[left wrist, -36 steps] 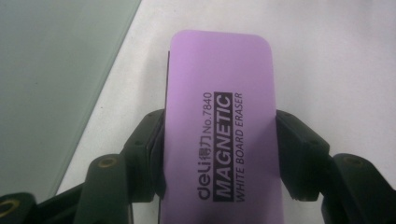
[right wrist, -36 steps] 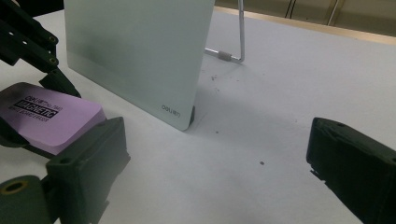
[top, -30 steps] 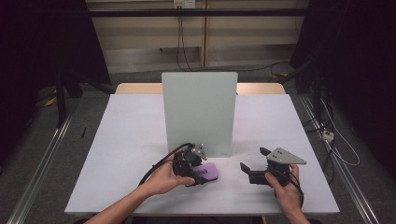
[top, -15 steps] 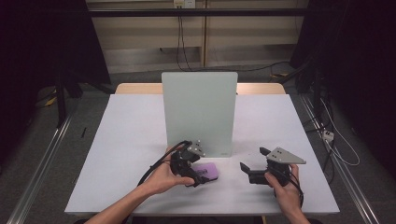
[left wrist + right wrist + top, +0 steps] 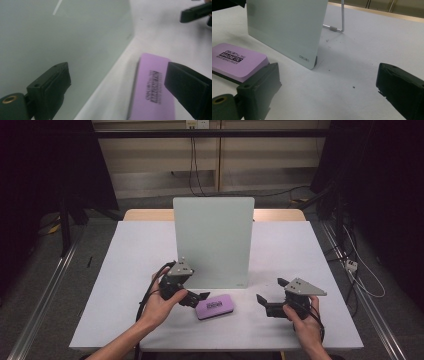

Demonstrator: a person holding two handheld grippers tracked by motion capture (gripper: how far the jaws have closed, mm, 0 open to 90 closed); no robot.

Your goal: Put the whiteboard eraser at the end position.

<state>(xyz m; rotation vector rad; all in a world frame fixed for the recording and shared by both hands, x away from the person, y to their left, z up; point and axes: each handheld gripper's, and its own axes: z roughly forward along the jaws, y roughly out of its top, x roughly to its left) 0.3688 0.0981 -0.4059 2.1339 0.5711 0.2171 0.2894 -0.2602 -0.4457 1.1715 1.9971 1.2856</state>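
Purple and flat, the rectangular magnetic whiteboard eraser (image 5: 216, 306) lies on the white table (image 5: 130, 270), just in front of the lower edge of the pale green glass board (image 5: 214, 240) that stands upright at the table's middle. In the left gripper view the eraser's near end is cut off by the bottom edge and one corner is hidden behind a jaw; its printed black label is blurred there, though the right gripper view reads it as "MAGNETIC". The left gripper (image 5: 196, 298) sits just beside the eraser's left end; its jaws have just been opening and now stand spread wide, with nothing pinched, the eraser apparently lying just under the tips rather than between them. The right gripper (image 5: 266, 302) rests well apart to the right, its jaws also spread and empty. Behind the board, a thin metal wire stand (image 5: 337, 25) props it up, mostly hidden by the glass.
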